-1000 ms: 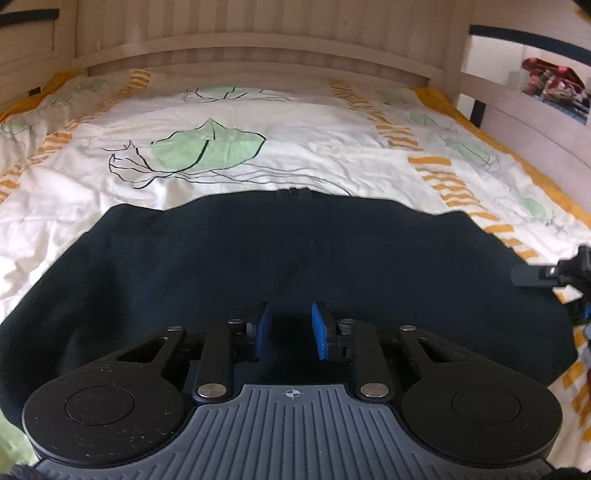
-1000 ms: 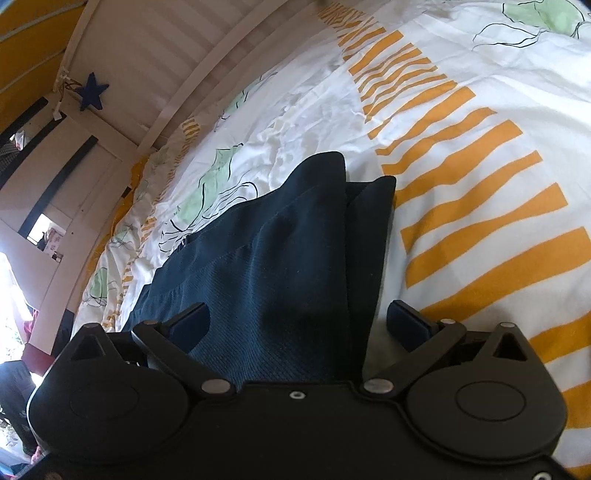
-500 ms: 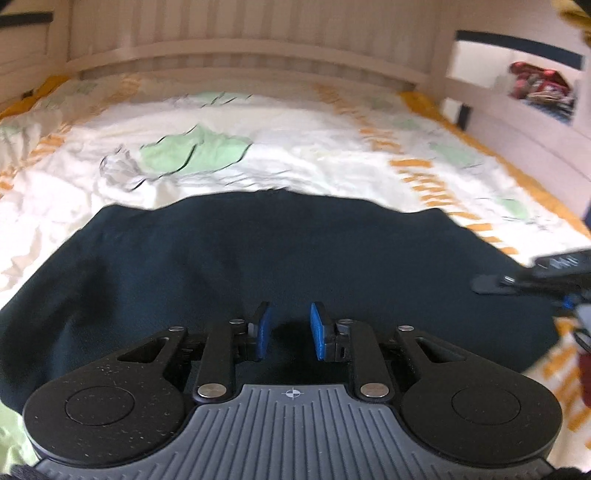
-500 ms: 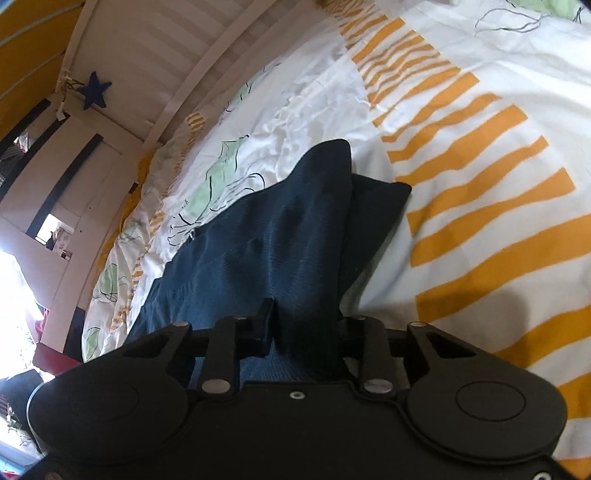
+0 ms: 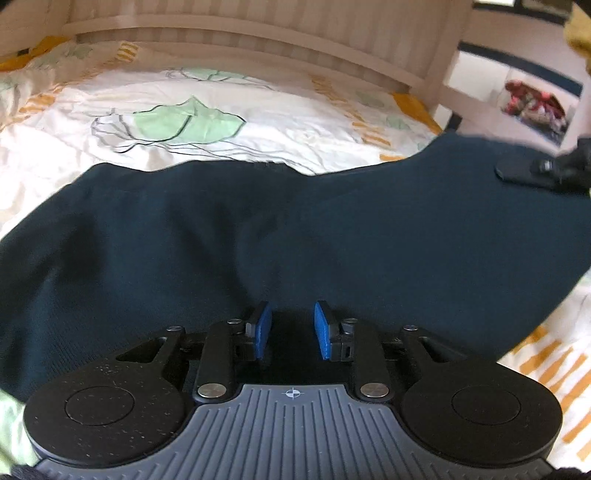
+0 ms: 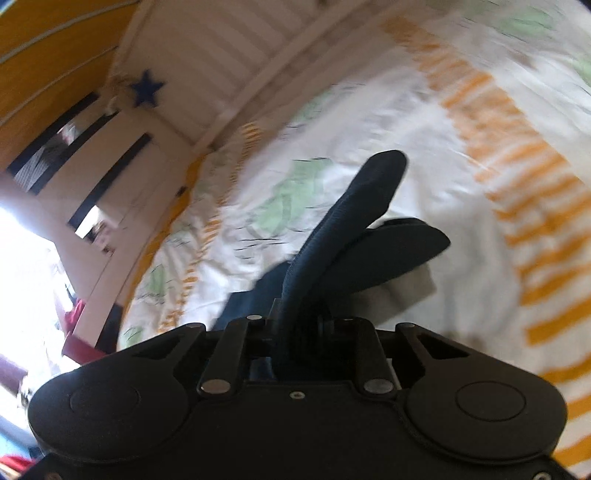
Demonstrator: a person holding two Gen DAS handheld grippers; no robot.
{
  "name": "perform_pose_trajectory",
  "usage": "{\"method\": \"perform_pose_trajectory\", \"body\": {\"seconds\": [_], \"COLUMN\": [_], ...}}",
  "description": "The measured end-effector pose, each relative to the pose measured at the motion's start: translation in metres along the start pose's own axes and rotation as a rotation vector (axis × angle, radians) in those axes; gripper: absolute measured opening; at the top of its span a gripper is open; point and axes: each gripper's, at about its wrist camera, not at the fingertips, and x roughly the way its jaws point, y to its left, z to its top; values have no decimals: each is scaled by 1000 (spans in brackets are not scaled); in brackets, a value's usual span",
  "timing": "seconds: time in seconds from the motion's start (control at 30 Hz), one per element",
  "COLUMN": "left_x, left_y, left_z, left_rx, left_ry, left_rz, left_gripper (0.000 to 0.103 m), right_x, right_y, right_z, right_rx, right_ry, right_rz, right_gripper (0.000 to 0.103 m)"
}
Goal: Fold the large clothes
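A large dark navy garment lies spread over the bed. My left gripper sits at its near edge. Dark cloth lies between the blue pads, creases run in toward them, and the jaws are easing open a little. In the right wrist view my right gripper is closing on a thick fold of the same garment, which sticks up and forward out of the jaws. In the left wrist view the right gripper holds the garment's right corner raised off the bed.
The bed has a white cover printed with green leaves and orange stripes. A pale slatted headboard stands behind it and a side rail runs at the right. A blue star hangs on the bed frame, with shelves beyond.
The right gripper closed from wide open onto the garment's edge and rose, lifting the right corner off the bed. The left gripper shifted slightly and the cloth in front of it creased.
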Motion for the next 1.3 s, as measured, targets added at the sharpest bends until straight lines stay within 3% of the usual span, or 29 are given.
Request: {"method": "perform_pose_trajectory", "body": {"seconds": [0.17,0.37,0.57,0.73,0.77,0.83,0.9,0.93,1.13,1.23,1.3], "left_x": [-45,-85,-106,-118,-121,-125,-128,-131,-141,-142,-140], "left_y": [26,71,100,113,113,114,111,108,90,78,68], "left_z": [2,-2,-11,-16,-16,-14,-12,-10,-7,-1,7], "left_rx": [-42,-125,-217,-264,-268,-261,-241,-228,-154,-110,-62], "left_ry": [-108,-171,-181,-194,-198,-209,-221,-229,-265,-287,-299], "left_rz": [102,235,289,304,305,303,302,300,269,248,228], "left_gripper": [27,27,27,27,27,28,30,31,35,38,45], "right_x": [32,114,203,243,244,242,234,231,195,180,164], "right_y": [60,113,141,145,145,144,147,151,187,195,189], "right_z": [8,-10,-50,-80,-82,-81,-75,-73,-49,-33,-22], "right_rx": [-92,-194,-246,-263,-259,-238,-205,-205,-288,-292,-306], "right_ry": [58,183,309,370,361,347,356,357,277,205,146], "right_rz": [59,88,78,48,54,112,201,234,429,463,438], "right_gripper": [27,27,27,35,40,59,88,93,98,98,99]}}
